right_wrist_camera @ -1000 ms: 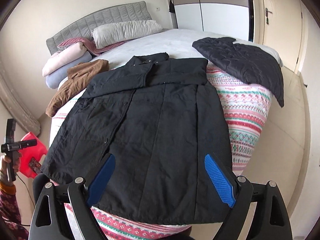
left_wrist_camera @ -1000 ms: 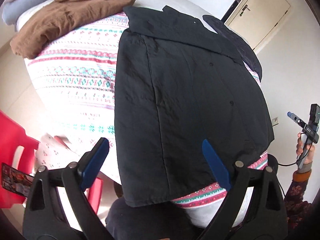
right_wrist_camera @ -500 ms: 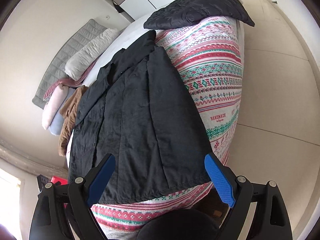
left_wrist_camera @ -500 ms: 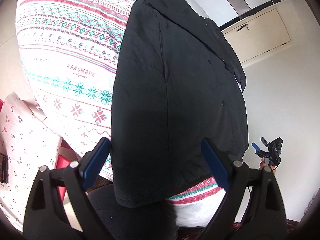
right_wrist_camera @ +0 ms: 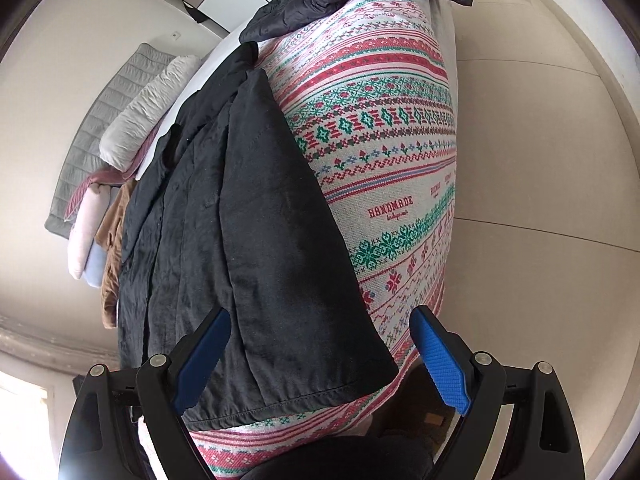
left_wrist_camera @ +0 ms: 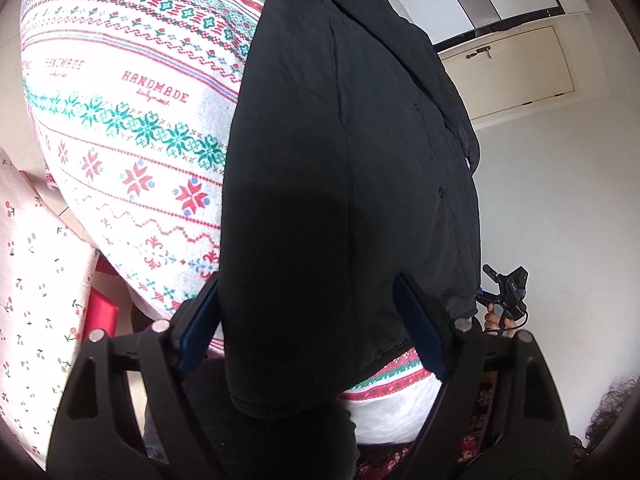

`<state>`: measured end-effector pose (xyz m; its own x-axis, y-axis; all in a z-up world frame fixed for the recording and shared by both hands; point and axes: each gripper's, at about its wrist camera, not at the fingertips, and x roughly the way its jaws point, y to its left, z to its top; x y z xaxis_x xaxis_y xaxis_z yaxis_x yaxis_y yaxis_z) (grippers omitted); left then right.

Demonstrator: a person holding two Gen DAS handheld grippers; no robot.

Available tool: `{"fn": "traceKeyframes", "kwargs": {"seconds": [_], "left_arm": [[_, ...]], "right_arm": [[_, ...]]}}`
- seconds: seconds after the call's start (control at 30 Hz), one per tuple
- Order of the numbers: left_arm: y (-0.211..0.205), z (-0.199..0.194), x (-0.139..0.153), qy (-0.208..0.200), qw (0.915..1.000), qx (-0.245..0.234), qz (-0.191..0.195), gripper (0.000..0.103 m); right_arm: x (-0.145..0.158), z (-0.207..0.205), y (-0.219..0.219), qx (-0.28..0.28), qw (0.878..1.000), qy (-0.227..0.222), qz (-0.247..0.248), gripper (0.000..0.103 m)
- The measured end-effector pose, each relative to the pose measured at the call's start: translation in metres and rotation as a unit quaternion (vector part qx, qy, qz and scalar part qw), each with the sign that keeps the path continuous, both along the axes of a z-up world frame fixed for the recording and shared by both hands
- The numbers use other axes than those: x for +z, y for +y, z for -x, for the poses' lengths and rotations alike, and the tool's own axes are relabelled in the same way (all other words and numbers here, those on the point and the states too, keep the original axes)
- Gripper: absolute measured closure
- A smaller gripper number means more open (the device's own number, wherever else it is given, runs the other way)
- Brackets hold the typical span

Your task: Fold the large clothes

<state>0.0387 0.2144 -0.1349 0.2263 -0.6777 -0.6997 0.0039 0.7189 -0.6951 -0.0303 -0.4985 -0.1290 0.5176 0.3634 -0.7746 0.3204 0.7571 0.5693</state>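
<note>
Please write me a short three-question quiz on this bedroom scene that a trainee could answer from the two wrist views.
1. True or false: the black jacket lies spread on the patterned bedspread with its hem at the near edge of the bed.
2. Which word is printed on the bedspread? A) HANDMADE B) WELCOME C) HOLIDAY
3. Fill in: the right gripper has its jaws ____, with the jacket's hem corner between them and not yet pinched.

Key
1. True.
2. A.
3. Open. The left gripper is open as well; its jaws have just been closing, with the jacket's other hem corner between them, not yet pressed.
</note>
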Motion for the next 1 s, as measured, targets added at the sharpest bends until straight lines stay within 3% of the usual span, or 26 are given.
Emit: {"fn": "traceKeyframes", "kwargs": {"seconds": [0.13,0.33,0.43,0.5,0.53,0.6,1.0], "left_arm": [[-0.004,0.008,-0.002,0.002,0.9999,-0.011,-0.002,0.028],[-0.009,0.02,-0.001,0.005,0.9998,-0.017,-0.004,0.045],[-0.013,0.021,0.004,-0.003,0.9997,-0.016,-0.02,0.064],[-0.017,0.019,0.012,-0.014,0.9993,-0.015,-0.032,0.077],[-0.018,0.019,0.017,-0.02,0.9991,-0.014,-0.035,0.087],[-0.019,0.02,0.03,-0.037,0.9986,-0.013,-0.036,0.09],[-0.031,-0.003,0.114,-0.152,0.9882,-0.001,-0.017,0.094]], "right_arm": [[-0.006,0.001,0.005,0.002,1.0,0.001,0.0,0.013],[-0.004,0.002,0.015,0.006,1.0,0.001,0.023,0.033],[0.002,0.006,0.016,0.005,0.999,-0.003,0.036,0.057],[0.008,0.01,0.016,0.003,0.999,-0.011,0.035,0.079],[0.012,0.012,0.017,0.003,0.999,-0.018,0.034,0.081],[0.023,0.015,0.019,0.004,0.999,-0.033,0.041,0.089],[0.116,0.006,0.051,0.02,0.984,-0.15,0.096,0.094]]}}
